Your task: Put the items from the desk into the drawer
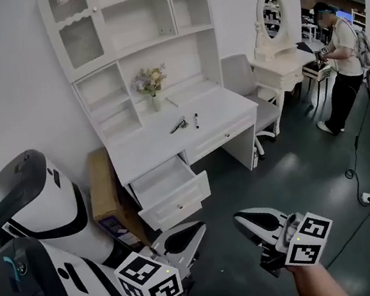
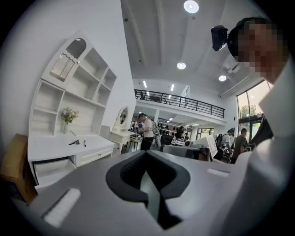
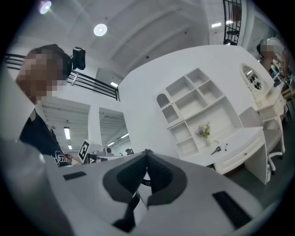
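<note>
A dark metal tool [image 1: 179, 124] and a short black pen [image 1: 196, 120] lie side by side on the white desk [image 1: 150, 150]. Below the desktop's left half the drawer [image 1: 166, 182] stands pulled out, its inside bare as far as I can see. Both grippers hang low and well short of the desk, over the floor. My left gripper [image 1: 194, 233] is shut with nothing in it, and so is my right gripper [image 1: 244, 221]. In the left gripper view the tool [image 2: 74, 142] and the pen [image 2: 84, 143] look small and far off; the right gripper view shows the same tool [image 3: 215, 150] far away.
A vase of flowers [image 1: 151, 83] stands at the back of the desk under the shelves. A cardboard box [image 1: 102, 187] leans at the desk's left, beside two white rounded machines [image 1: 34, 198]. An office chair [image 1: 251, 89], a mirrored vanity [image 1: 277, 35] and a person [image 1: 342, 66] are to the right.
</note>
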Tool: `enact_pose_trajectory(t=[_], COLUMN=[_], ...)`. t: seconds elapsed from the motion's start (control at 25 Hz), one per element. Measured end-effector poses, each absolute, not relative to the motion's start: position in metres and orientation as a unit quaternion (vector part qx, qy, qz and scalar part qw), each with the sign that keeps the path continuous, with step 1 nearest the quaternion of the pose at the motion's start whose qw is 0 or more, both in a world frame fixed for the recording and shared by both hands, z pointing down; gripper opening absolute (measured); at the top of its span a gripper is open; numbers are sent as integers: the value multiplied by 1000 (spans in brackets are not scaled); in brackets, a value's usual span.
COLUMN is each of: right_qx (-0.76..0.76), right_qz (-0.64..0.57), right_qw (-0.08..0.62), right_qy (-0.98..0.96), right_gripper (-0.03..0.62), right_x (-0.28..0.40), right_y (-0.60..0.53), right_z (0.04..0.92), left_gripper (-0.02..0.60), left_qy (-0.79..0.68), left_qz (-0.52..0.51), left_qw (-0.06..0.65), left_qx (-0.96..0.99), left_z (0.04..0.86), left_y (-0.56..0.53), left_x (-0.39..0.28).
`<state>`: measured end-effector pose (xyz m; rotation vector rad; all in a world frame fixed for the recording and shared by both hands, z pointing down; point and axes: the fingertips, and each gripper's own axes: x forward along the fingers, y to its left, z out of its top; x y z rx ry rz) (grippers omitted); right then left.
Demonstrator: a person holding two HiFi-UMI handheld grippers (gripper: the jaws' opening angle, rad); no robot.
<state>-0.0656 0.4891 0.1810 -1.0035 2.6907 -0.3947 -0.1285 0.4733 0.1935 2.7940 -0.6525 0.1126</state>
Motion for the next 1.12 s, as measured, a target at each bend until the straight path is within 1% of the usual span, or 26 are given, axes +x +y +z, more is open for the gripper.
enact_pose_trajectory(t=[0.32,0.52,0.84,1.12], right_qx=[-318,-328,-334,-337], right_qz=[-134,-143,-149,-170], right_qw=[151,149,126,126], right_qy=[926,922,922,917], right_gripper=[8,8,8,8], right_x=[-58,-52,-31,-4], right_y=[476,433,331,190], right_z=[191,207,227,235], left_gripper=[9,9,9,9], left_qy=[-213,-218,-242,-235], left_qz=[28,23,5,28], left_qw=[118,137,145,158], left_qx=[970,966,959,959], left_z=[199,218,236,244], left_y=[462,424,315,173], left_x=[-112,-112,-96,-64])
